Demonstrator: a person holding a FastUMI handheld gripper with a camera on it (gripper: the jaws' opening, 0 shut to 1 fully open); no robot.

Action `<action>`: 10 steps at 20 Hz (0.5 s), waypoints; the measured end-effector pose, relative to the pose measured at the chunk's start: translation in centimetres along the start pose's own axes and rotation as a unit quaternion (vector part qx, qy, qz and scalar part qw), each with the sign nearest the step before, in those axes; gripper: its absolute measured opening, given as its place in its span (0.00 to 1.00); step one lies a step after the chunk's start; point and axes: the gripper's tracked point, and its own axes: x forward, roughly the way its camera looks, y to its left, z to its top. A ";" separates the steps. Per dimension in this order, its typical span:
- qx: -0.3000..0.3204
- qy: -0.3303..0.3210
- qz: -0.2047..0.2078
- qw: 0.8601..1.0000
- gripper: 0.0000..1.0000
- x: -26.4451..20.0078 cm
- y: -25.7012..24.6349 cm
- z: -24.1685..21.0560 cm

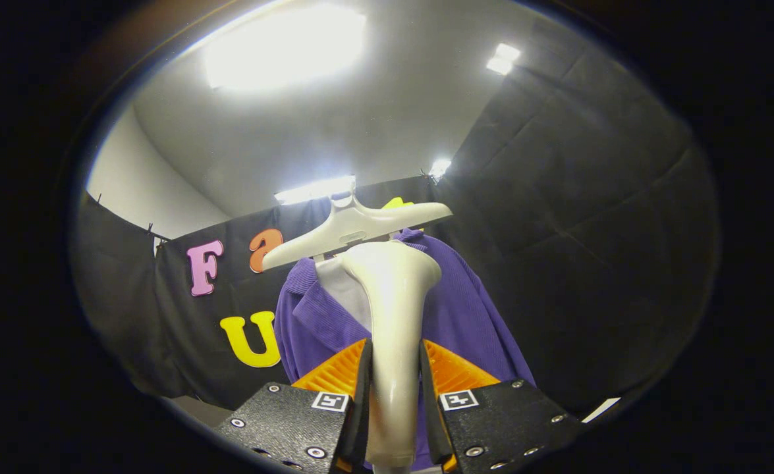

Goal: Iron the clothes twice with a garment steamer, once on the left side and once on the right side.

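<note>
The hand-held gripper holds the white steamer tight between both fingers; its wide head sits just ahead of them, up by the purple shirt; the shirt hangs on a white hanger beyond; I think a steaming pass is underway; next, slide the head slowly along one side; I see no containers.

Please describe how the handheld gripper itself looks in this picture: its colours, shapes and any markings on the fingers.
The gripper has two wide black finger blocks with a rough, matte surface, fixed with small silver screws. Each block carries a small square black-and-white marker near its inner top corner. The fingers have bright orange ribbed faces, with thin black pads along their inner edges. No cable is visible.
</note>
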 end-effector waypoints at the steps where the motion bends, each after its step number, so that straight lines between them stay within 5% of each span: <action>1: 0.003 -0.006 -0.004 1.000 0.36 0.6 -0.4 0.1; 10: 0.030 0.030 -0.042 0.998 0.36 4.7 -5.4 -3.9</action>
